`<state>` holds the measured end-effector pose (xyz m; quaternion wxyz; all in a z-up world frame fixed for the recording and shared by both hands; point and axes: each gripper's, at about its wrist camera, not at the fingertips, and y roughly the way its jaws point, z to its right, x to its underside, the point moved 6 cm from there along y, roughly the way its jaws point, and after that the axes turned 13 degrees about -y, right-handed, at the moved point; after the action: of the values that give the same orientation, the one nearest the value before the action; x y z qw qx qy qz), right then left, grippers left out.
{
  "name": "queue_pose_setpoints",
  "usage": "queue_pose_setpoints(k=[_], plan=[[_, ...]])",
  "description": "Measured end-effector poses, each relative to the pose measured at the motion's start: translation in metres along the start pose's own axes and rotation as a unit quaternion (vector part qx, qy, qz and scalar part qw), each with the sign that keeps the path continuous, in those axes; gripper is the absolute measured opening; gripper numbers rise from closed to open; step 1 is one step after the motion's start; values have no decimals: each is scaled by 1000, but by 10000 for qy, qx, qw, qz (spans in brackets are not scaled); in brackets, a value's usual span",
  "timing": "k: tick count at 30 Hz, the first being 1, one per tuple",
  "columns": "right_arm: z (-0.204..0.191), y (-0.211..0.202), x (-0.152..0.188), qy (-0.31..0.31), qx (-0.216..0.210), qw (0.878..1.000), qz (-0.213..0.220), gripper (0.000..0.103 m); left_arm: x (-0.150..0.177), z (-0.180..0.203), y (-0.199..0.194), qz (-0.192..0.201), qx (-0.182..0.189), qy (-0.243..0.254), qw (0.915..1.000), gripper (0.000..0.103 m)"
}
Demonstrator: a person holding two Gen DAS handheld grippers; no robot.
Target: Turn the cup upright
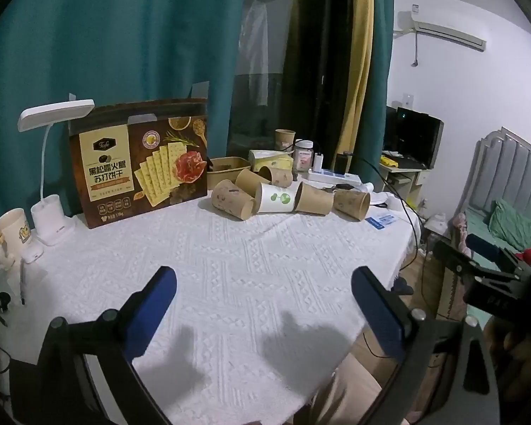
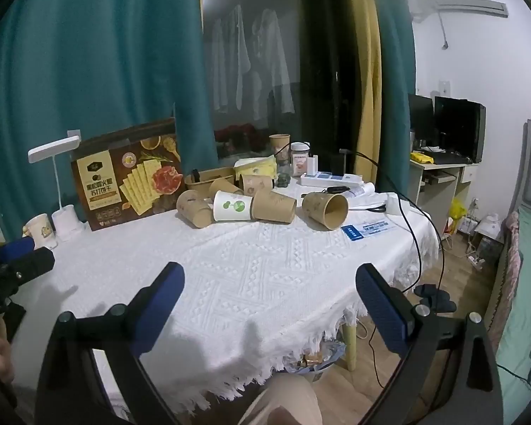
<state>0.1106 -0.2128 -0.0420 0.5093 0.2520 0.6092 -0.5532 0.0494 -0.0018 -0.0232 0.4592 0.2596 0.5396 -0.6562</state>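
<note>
The left gripper (image 1: 263,283) stands with its blue-padded jaws spread wide above the near part of the table, nothing between them and nothing touching them. The right gripper (image 2: 269,279) is spread just as wide over the table's near edge, also empty. Each shows at the rim of the other's view, as dark blurred hardware.

Under both lies a white tablecloth (image 1: 251,255) with a raised woven pattern; its fringed hem (image 2: 301,340) hangs over the near right edge. Well apart from the grippers, toward the far side of the table, a cluster of paper cups lies tipped on its side: a white cup with a green print (image 1: 276,197) in the middle, a brown cup (image 1: 232,200) touching it on the left, another brown cup (image 1: 315,199) touching it on the right, and a further brown cup (image 2: 325,209) lying alone, its mouth turned toward the right wrist camera. More brown cups lie behind these, partly hidden.

At the far left stand a cracker box (image 1: 141,163), a white desk lamp (image 1: 53,163) and a mug (image 1: 9,237). Behind the cups are a power strip (image 1: 332,177) and a jar (image 1: 303,156). Teal curtains (image 1: 124,35) frame a dark window; a monitor (image 2: 458,127) sits on a desk to the right, a bed beyond it cut off by the frame.
</note>
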Motion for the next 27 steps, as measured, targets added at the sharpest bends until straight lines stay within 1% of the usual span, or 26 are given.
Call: queue_pose_setpoints(k=[16,27], plan=[[2,2,2,34,55,10000,1,96,0,0,0,7,25,-38,10000,99],[4,2,3,34,60,10000,-1,96,-7,0,-3,61,30,-64,10000,99]])
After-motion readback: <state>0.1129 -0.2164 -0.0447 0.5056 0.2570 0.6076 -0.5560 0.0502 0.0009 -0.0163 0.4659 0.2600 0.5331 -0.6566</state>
